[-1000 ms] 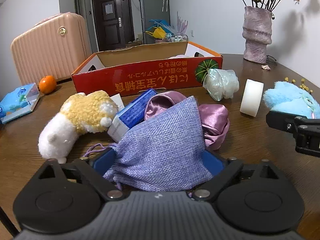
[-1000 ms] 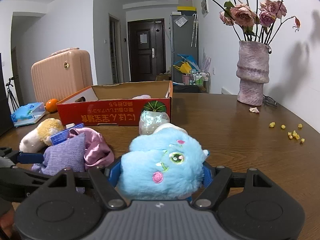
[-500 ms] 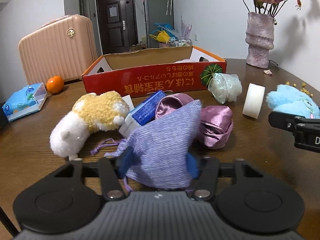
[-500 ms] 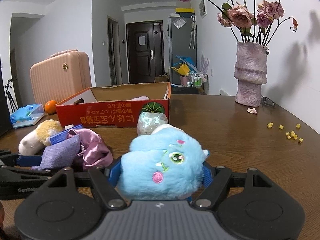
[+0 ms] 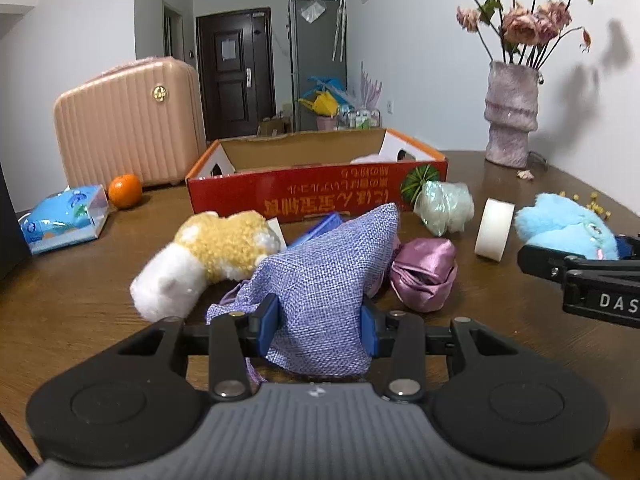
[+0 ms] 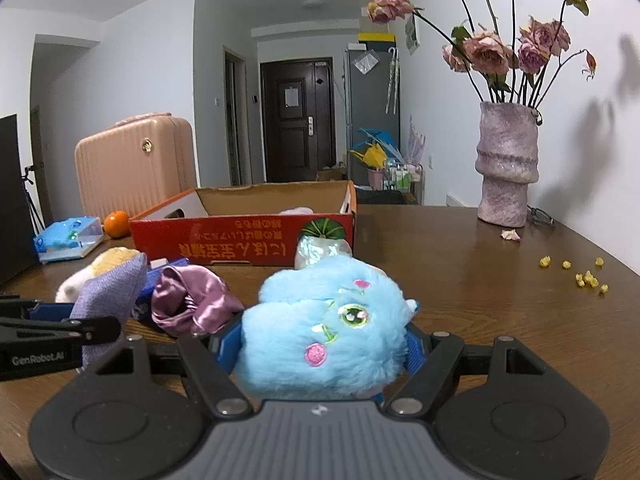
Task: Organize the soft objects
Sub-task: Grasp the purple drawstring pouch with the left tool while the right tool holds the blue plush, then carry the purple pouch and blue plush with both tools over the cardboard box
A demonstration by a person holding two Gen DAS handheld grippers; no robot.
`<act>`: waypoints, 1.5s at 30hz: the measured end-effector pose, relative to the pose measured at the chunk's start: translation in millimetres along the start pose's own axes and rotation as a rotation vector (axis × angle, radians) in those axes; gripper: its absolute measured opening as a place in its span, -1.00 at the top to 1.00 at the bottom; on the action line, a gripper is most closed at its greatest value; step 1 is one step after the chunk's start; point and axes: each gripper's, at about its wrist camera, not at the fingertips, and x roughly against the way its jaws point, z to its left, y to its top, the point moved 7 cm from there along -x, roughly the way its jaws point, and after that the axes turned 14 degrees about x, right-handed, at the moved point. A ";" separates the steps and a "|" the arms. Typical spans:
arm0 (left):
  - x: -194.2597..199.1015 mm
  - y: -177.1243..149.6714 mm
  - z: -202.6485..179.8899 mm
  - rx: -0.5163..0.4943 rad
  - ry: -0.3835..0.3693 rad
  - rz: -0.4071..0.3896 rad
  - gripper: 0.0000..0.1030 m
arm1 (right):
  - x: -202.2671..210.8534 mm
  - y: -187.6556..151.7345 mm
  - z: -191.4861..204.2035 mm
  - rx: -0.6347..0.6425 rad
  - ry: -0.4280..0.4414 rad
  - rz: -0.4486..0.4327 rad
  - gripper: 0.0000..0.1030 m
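Note:
My left gripper [image 5: 320, 322] has its jaws closing, and the blue pads press the sides of a lilac woven pouch [image 5: 328, 272] lifted a little off the table. My right gripper [image 6: 322, 344] is shut on a fluffy blue plush toy [image 6: 312, 320], which shows at the right edge of the left wrist view as the blue plush toy [image 5: 560, 228]. Behind them stands an open red cardboard box [image 5: 316, 196] with something pale inside. A yellow-and-white plush [image 5: 208, 256] and a pink satin pouch [image 5: 424, 276] lie on the table beside the lilac pouch.
A blue packet [image 5: 320, 228], a clear plastic bag [image 5: 444, 208] and a white tape roll [image 5: 494, 230] lie before the box. An orange [image 5: 125, 191], a tissue pack [image 5: 60, 220] and a pink suitcase [image 5: 128, 128] are at the left; a vase [image 5: 512, 120] stands at the back right.
The left jaws have drawn in from wide apart onto the lilac pouch, and the left gripper has risen with it. The right gripper keeps still with the blue plush.

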 end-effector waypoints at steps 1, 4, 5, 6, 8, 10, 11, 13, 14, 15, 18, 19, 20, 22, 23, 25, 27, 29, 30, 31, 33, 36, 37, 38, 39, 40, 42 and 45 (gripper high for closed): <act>2.4 0.9 0.5 0.000 -0.003 -0.005 0.19 | 1.2 0.7 0.8 0.001 0.001 -0.007 -0.44; 6.3 3.3 1.7 0.002 -0.008 -0.016 0.19 | 5.4 3.1 4.8 0.007 0.003 -0.028 -0.44; 7.7 4.0 2.1 0.002 -0.010 -0.018 0.19 | 6.1 3.7 6.2 0.010 0.004 -0.031 -0.44; 9.1 5.3 2.7 0.002 -0.012 -0.023 0.19 | 6.5 4.5 7.4 0.012 0.005 -0.034 -0.44; 12.1 7.9 4.4 0.002 -0.014 -0.033 0.19 | 7.6 6.0 10.2 0.015 0.007 -0.039 -0.44; 14.6 12.0 6.7 0.007 -0.017 -0.043 0.19 | 8.4 9.1 12.1 0.017 0.011 -0.047 -0.44; 15.3 14.1 7.4 0.008 -0.018 -0.048 0.19 | 8.7 10.9 13.3 0.019 0.013 -0.051 -0.44; 17.4 18.8 8.8 0.008 -0.018 -0.061 0.19 | 9.5 14.7 15.4 0.025 0.014 -0.060 -0.44; 18.4 21.2 9.2 0.009 -0.018 -0.067 0.19 | 9.4 16.4 16.5 0.027 0.016 -0.063 -0.44; 19.5 24.4 9.5 0.009 -0.019 -0.074 0.19 | 9.6 18.4 17.9 0.030 0.019 -0.067 -0.44; 21.5 32.7 9.2 0.009 -0.023 -0.094 0.19 | 9.0 25.7 21.6 0.041 0.020 -0.079 -0.44; 21.8 35.6 9.3 0.009 -0.023 -0.101 0.19 | 8.7 28.3 22.5 0.042 0.021 -0.084 -0.44; 22.2 38.6 9.4 0.009 -0.023 -0.107 0.19 | 8.0 31.2 23.4 0.042 0.023 -0.088 -0.44; 22.6 43.6 10.2 0.012 -0.023 -0.118 0.19 | 6.7 36.2 25.6 0.045 0.024 -0.095 -0.44; 22.9 46.1 10.7 0.014 -0.025 -0.122 0.19 | 6.0 39.4 26.7 0.048 0.025 -0.100 -0.44; 22.2 51.2 11.1 0.017 -0.027 -0.130 0.19 | 4.5 44.3 27.9 0.051 0.026 -0.107 -0.44; 21.1 55.6 12.5 0.024 -0.029 -0.135 0.18 | 2.1 50.4 29.6 0.052 0.028 -0.113 -0.44; 19.5 60.0 13.8 0.040 -0.038 -0.138 0.18 | -1.1 55.2 30.7 0.053 0.028 -0.118 -0.44; 18.7 62.5 14.6 0.046 -0.041 -0.139 0.18 | -2.1 57.1 31.6 0.054 0.028 -0.120 -0.44; 18.3 64.4 15.4 0.051 -0.043 -0.141 0.18 | -3.2 59.4 32.4 0.054 0.027 -0.123 -0.44; 17.0 69.5 16.2 0.058 -0.047 -0.147 0.18 | -6.4 65.2 33.5 0.055 0.027 -0.129 -0.44; 14.6 79.6 17.3 0.066 -0.048 -0.161 0.18 | -10.2 73.6 34.6 0.052 0.026 -0.141 -0.44; 13.8 83.3 17.6 0.069 -0.048 -0.166 0.18 | -12.0 76.6 34.6 0.051 0.026 -0.145 -0.44; 12.9 86.6 18.0 0.071 -0.047 -0.171 0.18 | -13.8 79.4 34.4 0.049 0.026 -0.149 -0.44; 11.9 90.3 18.6 0.073 -0.045 -0.177 0.18 | -15.5 82.1 34.6 0.048 0.025 -0.152 -0.44; 10.8 93.8 18.9 0.075 -0.045 -0.182 0.18 | -17.9 85.1 34.6 0.047 0.024 -0.155 -0.44; 7.9 100.6 19.7 0.079 -0.043 -0.190 0.18 | -22.7 90.3 34.3 0.043 0.023 -0.159 -0.44; 1.1 109.4 20.9 0.086 -0.037 -0.198 0.18 | -30.0 98.0 33.8 0.040 0.022 -0.167 -0.44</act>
